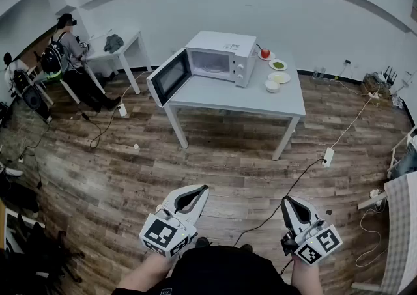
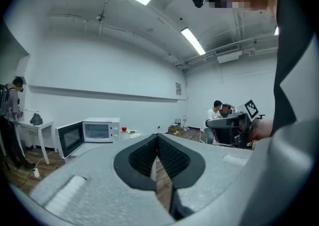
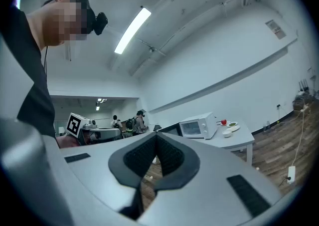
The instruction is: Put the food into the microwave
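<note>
A white microwave [image 1: 221,56] stands on a white table [image 1: 247,97] across the room, its door [image 1: 168,76] swung open to the left. To its right lie the foods: a red apple [image 1: 265,53], a plate of green food [image 1: 278,64], a plate of yellow food [image 1: 280,77] and a small white bowl [image 1: 272,85]. Both grippers are held low and near me, far from the table. My left gripper [image 1: 204,188] is shut with nothing in it, and so is my right gripper [image 1: 287,200]. Over the shut jaws, the left gripper view shows the microwave [image 2: 101,130] and the right gripper view shows it too [image 3: 198,126].
A person [image 1: 68,46] sits at a small white table [image 1: 124,46] at the far left. Cables and a power strip [image 1: 328,157] lie on the wooden floor between me and the table. Chairs and gear stand along the left and right edges.
</note>
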`<action>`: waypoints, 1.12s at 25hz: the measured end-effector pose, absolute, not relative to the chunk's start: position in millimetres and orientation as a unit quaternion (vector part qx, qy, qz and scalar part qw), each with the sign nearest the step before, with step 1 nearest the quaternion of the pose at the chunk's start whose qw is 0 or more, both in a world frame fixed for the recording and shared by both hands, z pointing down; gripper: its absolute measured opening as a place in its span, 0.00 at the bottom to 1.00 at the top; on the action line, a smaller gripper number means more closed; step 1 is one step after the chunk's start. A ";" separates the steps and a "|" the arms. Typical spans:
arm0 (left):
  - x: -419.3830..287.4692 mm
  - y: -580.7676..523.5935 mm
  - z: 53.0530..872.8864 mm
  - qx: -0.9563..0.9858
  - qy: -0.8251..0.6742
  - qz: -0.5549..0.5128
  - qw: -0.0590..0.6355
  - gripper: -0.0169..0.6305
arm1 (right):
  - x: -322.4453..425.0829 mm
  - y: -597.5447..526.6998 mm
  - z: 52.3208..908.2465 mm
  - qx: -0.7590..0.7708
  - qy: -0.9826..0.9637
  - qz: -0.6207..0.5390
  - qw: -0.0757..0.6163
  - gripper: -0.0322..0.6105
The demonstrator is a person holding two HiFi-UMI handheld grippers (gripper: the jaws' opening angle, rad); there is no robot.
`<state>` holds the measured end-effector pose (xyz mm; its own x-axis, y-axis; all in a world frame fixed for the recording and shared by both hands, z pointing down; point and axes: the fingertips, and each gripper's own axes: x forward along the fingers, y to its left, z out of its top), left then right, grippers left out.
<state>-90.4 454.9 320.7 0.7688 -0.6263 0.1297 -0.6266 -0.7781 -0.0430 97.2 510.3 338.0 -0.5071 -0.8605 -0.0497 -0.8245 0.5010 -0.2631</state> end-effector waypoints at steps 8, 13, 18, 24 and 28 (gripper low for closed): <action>-41.1 467.2 319.1 0.945 -0.320 0.074 -0.009 0.04 | 142.6 531.5 344.6 -0.499 0.855 -0.107 0.089 0.07; -4.8 481.1 322.6 0.948 -0.309 0.076 -0.008 0.04 | 168.7 549.0 347.6 -0.497 0.857 -0.102 0.087 0.07; 31.8 494.5 321.4 0.952 -0.297 0.071 -0.002 0.04 | 181.7 563.2 345.1 -0.478 0.869 -0.095 0.085 0.07; 53.8 496.6 324.7 0.951 -0.298 0.084 -0.014 0.04 | 196.3 564.5 349.1 -0.474 0.870 -0.103 0.091 0.07; 57.0 489.2 331.5 0.948 -0.305 0.087 -0.008 0.04 | 197.4 552.4 357.3 -0.472 0.870 -0.114 0.089 0.07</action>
<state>57.0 489.2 331.5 0.7992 -0.5792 0.1605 -0.5765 -0.8143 -0.0674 197.4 552.4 357.3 -0.5391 -0.8409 -0.0483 -0.8003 0.5293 -0.2818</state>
